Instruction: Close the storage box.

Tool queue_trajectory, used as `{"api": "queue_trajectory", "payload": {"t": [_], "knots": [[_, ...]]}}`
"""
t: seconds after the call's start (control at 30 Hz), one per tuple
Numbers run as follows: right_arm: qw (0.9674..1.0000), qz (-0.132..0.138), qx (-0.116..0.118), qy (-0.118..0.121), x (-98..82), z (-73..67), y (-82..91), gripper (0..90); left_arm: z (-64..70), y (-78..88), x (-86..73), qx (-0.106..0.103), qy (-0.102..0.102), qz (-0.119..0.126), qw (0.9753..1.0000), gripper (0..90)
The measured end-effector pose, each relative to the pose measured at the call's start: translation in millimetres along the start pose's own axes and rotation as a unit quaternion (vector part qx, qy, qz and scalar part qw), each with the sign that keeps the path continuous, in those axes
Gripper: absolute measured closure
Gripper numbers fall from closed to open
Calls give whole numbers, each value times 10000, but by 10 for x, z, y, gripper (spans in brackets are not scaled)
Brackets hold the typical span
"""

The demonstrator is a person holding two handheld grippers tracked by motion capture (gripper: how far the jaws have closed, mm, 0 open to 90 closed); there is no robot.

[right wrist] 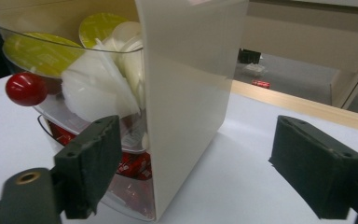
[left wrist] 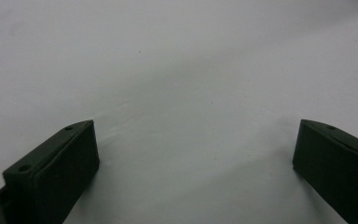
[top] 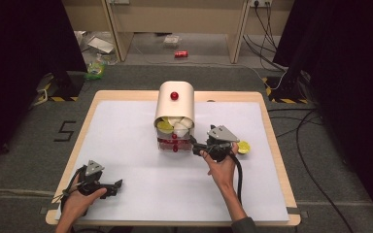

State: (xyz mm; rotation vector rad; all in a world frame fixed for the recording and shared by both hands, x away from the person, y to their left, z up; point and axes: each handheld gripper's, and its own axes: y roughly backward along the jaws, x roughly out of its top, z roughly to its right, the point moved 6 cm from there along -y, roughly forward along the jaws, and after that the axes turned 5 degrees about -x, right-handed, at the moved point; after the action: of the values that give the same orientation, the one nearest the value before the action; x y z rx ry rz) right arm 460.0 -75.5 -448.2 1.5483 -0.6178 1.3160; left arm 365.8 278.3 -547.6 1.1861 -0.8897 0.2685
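Note:
A cream, round-topped cabinet (top: 175, 104) stands at the middle of the white table (top: 126, 145). Its clear upper drawer (right wrist: 42, 109), with a red knob (right wrist: 25, 88), is pulled out and holds yellow-lidded and white capsules (right wrist: 93, 79). Red items (right wrist: 133, 165) lie in the drawer below. My right gripper (top: 195, 143) sits at the cabinet's front right corner, jaws open, and in the right gripper view (right wrist: 196, 128) the cabinet's side wall (right wrist: 186, 93) stands ahead between them. My left gripper (top: 115, 186) rests near the front left of the table, open over bare white surface (left wrist: 196, 123).
One yellow capsule (top: 244, 146) lies on the table just right of my right hand. The table has a wooden rim (top: 277, 145). Beyond it are desk legs, cables and a red can (top: 180, 54) on the floor.

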Motion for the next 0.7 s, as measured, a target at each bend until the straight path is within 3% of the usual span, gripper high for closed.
{"api": "queue_trajectory", "payload": {"t": [0.07, 0.33, 0.7], "knots": [[10000, -27, 37, -7, -3, -11, 12, 210, -1, 0, 0, 1, -3, 2, 10000, 0], [9999, -72, 93, 16, -19, -23, 86, 192, -1, 1, 0, -3, -2, 2, 10000, 0], [9999, -95, 79, -23, -70, 57, 212, 183, -2, 1, 0, -4, -2, 2, 10000, 0]]}}
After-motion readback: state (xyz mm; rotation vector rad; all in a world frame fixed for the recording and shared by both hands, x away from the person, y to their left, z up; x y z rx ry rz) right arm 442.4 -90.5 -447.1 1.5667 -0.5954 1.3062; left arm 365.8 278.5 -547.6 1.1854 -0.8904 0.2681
